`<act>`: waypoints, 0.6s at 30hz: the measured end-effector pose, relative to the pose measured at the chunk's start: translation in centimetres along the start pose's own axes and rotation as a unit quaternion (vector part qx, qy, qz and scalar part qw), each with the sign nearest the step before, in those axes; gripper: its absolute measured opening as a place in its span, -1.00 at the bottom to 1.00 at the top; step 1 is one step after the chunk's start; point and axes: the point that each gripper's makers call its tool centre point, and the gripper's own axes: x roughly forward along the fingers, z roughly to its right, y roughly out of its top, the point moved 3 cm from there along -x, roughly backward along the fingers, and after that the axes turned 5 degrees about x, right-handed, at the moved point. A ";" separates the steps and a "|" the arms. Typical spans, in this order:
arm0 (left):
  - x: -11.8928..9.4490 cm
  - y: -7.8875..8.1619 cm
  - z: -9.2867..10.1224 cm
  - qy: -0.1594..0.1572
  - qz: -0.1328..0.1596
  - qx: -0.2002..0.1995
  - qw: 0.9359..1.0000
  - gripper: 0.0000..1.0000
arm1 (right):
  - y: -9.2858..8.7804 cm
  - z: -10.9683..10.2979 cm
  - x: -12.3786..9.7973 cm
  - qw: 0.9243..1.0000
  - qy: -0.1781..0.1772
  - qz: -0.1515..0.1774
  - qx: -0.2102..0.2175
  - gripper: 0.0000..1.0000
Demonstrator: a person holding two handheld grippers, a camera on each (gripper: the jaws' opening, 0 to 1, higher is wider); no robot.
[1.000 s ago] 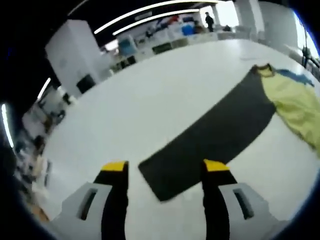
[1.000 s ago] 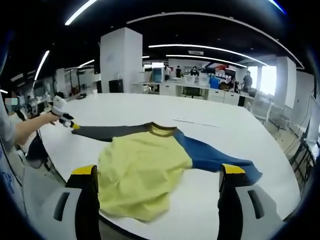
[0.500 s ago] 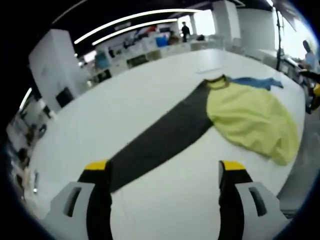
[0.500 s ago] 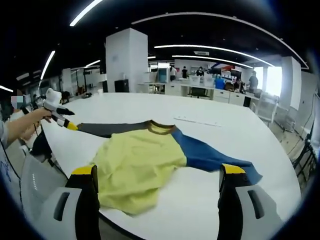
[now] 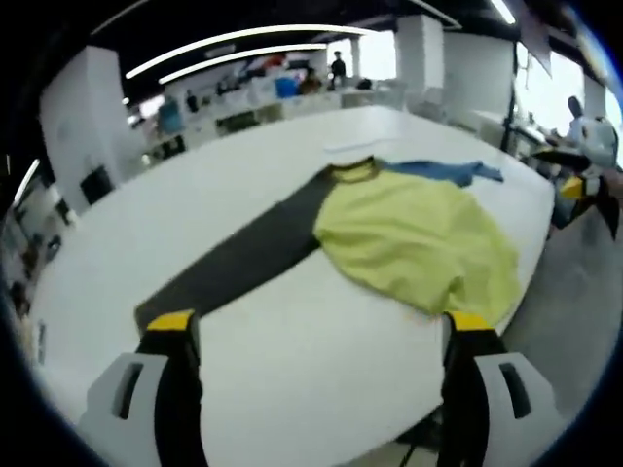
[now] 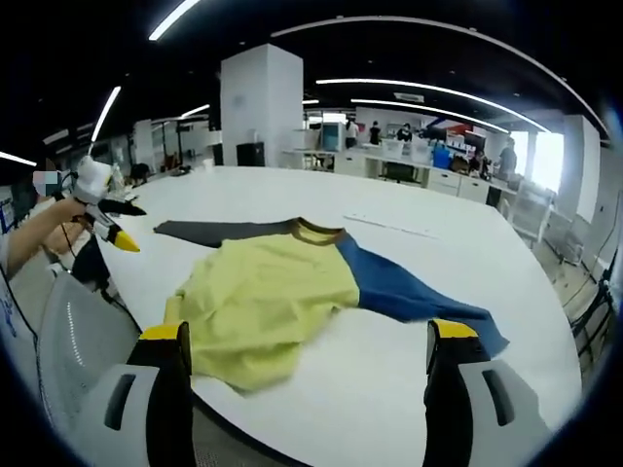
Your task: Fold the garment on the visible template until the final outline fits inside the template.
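Note:
A long-sleeved garment lies spread on the white table (image 5: 292, 321): yellow body (image 5: 414, 233), dark grey sleeve (image 5: 243, 258) and blue sleeve (image 5: 443, 172). The right gripper view has the same yellow body (image 6: 258, 306), grey sleeve (image 6: 229, 232) and blue sleeve (image 6: 414, 297). My left gripper (image 5: 316, 326) is open over bare table in front of the grey sleeve's end, holding nothing. My right gripper (image 6: 307, 336) is open above the yellow body's lower edge, apart from it. The left gripper (image 6: 112, 226) shows at the left, held by a hand. The right gripper (image 5: 584, 185) shows at the right edge.
The table's near edge (image 6: 321, 452) runs just under my right jaws, with floor below. A thin pale strip (image 6: 389, 226) lies on the table beyond the collar. Desks, a white pillar (image 6: 258, 107) and people stand far behind.
My left gripper has drawn back from the grey sleeve's end and off the table edge; its view now takes in the whole garment. The garment lies as before. My right gripper stayed nearly still.

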 end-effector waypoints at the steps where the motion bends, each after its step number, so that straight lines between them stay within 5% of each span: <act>1: 0.0 0.0 0.5 -0.006 -0.003 -0.003 1.000 0.99 | -0.1 0.1 0.0 1.000 0.000 -0.001 0.000 1.00; 14: 0.0 0.5 5.7 -0.044 0.017 -0.009 0.999 0.98 | -2.7 0.0 0.2 0.999 0.013 -0.028 -0.024 1.00; 18: -0.6 0.8 7.1 -0.059 0.038 -0.041 0.997 0.97 | -3.6 -0.1 0.4 0.998 0.025 -0.049 -0.034 0.96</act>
